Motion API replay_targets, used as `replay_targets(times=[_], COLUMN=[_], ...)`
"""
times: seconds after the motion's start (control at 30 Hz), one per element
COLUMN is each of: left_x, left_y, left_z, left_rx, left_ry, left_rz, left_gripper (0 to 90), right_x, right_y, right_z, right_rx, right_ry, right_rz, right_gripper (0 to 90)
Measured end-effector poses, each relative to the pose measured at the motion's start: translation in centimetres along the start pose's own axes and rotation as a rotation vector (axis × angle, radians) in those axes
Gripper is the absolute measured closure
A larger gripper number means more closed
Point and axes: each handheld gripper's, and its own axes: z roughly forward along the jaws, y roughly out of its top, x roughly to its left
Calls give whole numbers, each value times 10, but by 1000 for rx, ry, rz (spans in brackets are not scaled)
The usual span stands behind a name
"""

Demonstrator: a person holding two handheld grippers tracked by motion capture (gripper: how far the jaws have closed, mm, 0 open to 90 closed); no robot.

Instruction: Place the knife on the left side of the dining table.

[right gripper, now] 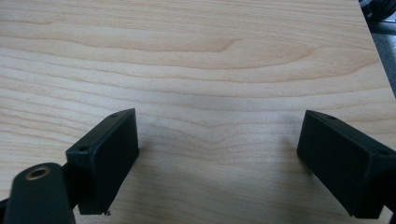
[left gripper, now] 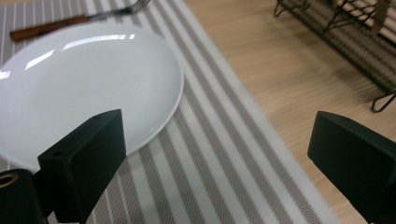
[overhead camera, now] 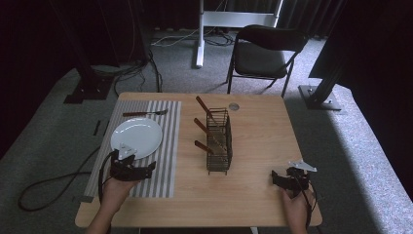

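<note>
Round white plate (overhead camera: 136, 137) glossy and bare, lying on striped placemat (overhead camera: 168, 126) at 9 o'clock on wooden counter (overhead camera: 263, 136). Wood-handled fork (overhead camera: 145, 113) at plate's 12 o'clock, long axis crosswise, tines toward 3 o'clock. Wire caddy (overhead camera: 218, 140) at centre, long axis 12 to 6, three wooden handles leaning toward 10 o'clock. Left gripper (left gripper: 219, 154) at plate's 6 o'clock, fingers (left gripper: 86, 158) released, spread wide over placemat. Right gripper (right gripper: 219, 158) at 4 o'clock over bare wood, fingers likewise released.
</note>
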Motion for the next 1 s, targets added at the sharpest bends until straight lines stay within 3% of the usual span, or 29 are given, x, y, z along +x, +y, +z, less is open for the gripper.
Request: replay_targets(times=[0.37,0.57,0.77,1.0], left_x=[-13,-20,-29,-39], left_y=[35,54,74,93], left_z=[-1,9,19,27], left_rx=[-55,-62,-73,-81], left_ry=[-26,-48,-97,-113], left_rz=[26,43,50,78], left_gripper=[53,53,60,60], right_x=[0,0,0,0], right_y=[0,0,0,0], right_z=[0,0,0,0], right_rx=[1,1,0,1], right_ry=[0,0,0,0], right_rz=[0,1,2,1], right_gripper=[119,119,119,119])
